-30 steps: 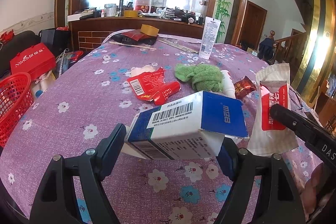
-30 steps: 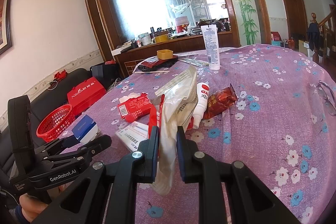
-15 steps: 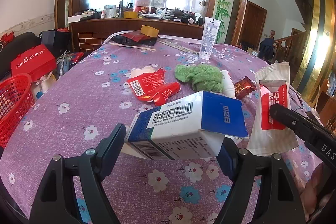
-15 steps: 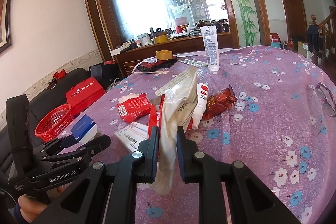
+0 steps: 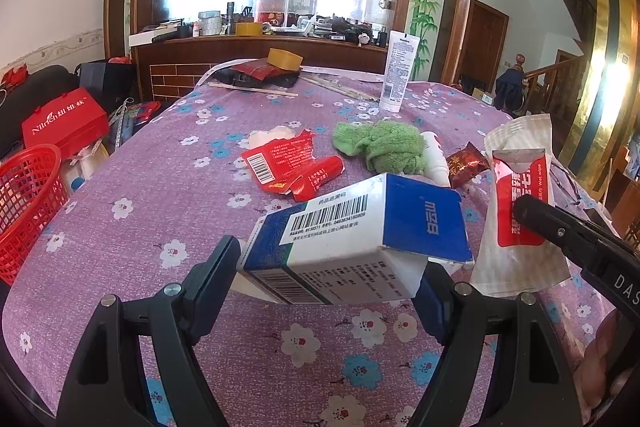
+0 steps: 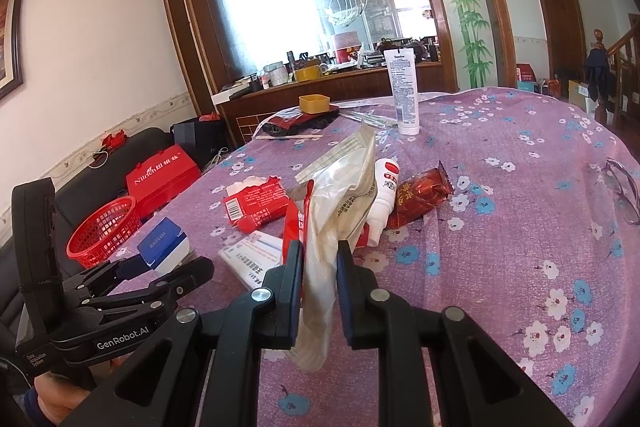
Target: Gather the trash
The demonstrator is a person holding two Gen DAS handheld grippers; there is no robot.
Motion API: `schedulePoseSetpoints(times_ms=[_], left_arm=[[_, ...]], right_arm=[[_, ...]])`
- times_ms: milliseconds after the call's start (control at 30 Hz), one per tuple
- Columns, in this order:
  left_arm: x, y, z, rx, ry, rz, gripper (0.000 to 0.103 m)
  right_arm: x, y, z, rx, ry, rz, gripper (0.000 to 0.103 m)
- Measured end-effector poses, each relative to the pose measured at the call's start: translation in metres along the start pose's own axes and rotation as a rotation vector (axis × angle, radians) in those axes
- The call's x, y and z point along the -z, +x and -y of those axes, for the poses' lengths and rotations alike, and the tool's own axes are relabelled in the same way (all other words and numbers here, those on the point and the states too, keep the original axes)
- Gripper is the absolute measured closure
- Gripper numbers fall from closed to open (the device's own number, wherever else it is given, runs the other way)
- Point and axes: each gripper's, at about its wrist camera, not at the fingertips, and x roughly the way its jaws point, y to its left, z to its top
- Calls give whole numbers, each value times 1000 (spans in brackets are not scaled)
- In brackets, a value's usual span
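Note:
My left gripper (image 5: 330, 277) is shut on a blue and white carton (image 5: 356, 243), held a little above the purple flowered tablecloth (image 5: 160, 203); it also shows in the right wrist view (image 6: 164, 247). My right gripper (image 6: 319, 267) is shut on a white and red wet-wipe packet (image 6: 332, 211), which also shows at the right of the left wrist view (image 5: 520, 203). Loose trash lies on the table: a torn red wrapper (image 5: 280, 159), a brown snack wrapper (image 6: 420, 197), a small white bottle (image 6: 384, 195) and a flat white box (image 6: 252, 255).
A red mesh basket (image 5: 28, 203) stands off the table's left edge beside a red gift box (image 5: 64, 121). A green cloth (image 5: 380, 145), an upright white tube (image 5: 396, 71), a yellow tape roll (image 5: 284, 59) and glasses (image 6: 622, 187) are also on the table.
Both grippers keep hold of their items. The view has shifted only slightly; nothing on the table has moved.

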Motion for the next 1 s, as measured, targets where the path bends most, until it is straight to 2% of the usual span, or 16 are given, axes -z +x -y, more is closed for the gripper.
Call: schedulePoseSetpoints(times_ms=[200, 400, 500, 633, 767, 867, 1000], left_arm=[[0, 0, 1, 2, 11, 1, 24], [-1, -4, 2, 5, 40, -9, 24], [-9, -19, -3, 26, 39, -4, 24], [-26, -44, -20, 0, 47, 18, 24], [-45, -66, -63, 3, -28, 16, 24], [-55, -80, -111, -19, -109, 21, 24], [-57, -92, -179, -124, -199, 27, 24]], right_arm=[[0, -1, 1, 0, 2, 2, 86], [-3, 8, -4, 21, -10, -47, 86], [-4, 9, -3, 15, 8, -78, 86], [-22, 4, -12, -25, 18, -75, 86], [-49, 5, -43, -107, -14, -80, 86], [-69, 19, -79, -200, -33, -106, 85], [-84, 51, -132, -297, -78, -158, 84]])
